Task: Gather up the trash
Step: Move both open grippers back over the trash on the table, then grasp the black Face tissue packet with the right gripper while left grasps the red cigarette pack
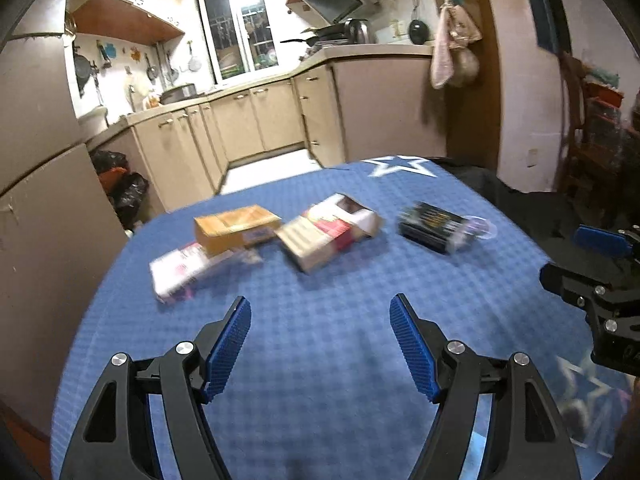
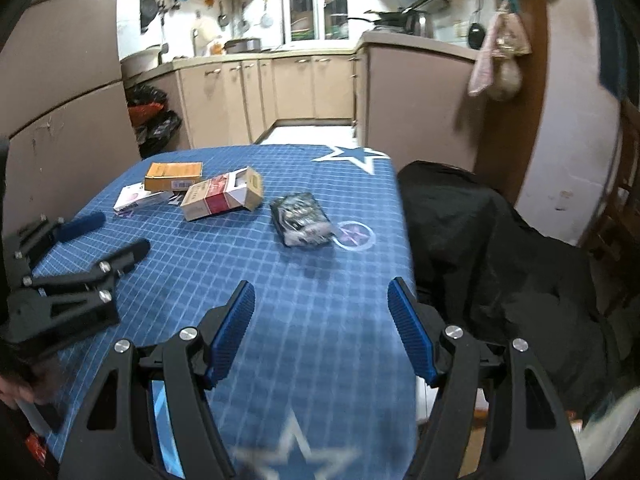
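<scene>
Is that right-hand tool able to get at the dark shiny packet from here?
Probably yes: the right tool is open and empty, and only bare blue tablecloth lies between it and the dark packet.

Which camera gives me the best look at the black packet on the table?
The right wrist view: the black packet is sharp there, lying flat on the blue tablecloth beside a clear round lid. In the left wrist view the same packet is smeared by motion blur, so only its dark shape shows.
</scene>
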Demonstrator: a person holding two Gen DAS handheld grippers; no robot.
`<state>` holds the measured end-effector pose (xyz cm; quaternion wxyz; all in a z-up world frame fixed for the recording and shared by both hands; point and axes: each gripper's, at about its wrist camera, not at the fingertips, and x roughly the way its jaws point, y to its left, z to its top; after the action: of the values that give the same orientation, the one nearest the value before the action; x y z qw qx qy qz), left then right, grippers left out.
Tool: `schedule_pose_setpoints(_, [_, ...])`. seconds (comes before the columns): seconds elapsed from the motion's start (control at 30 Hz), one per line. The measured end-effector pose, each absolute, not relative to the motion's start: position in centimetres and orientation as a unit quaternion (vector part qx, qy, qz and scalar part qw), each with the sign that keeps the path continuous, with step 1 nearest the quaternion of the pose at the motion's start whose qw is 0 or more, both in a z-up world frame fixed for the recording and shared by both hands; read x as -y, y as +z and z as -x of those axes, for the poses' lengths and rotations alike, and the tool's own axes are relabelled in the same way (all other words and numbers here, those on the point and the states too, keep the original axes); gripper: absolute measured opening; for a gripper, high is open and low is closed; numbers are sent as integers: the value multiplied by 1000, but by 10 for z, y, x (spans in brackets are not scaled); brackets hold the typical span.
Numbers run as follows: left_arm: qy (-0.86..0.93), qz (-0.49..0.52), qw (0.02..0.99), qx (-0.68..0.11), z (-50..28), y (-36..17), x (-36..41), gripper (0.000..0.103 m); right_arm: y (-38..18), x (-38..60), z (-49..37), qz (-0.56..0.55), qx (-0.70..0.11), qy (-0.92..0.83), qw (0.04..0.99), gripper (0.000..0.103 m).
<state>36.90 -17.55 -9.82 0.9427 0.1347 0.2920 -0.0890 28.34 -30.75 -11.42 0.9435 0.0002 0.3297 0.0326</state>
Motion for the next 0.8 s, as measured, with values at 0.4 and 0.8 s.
schedule_pose_setpoints(0.4, [-204, -189, 917, -287, -462, -94, 173, 80, -133, 306, -387, 8, -394, 111, 912, 79])
schedule_pose_setpoints(0.8, [-329, -250, 855, -314, -519, -123, 190, 81, -147, 294, -429, 81, -438, 153, 882, 85])
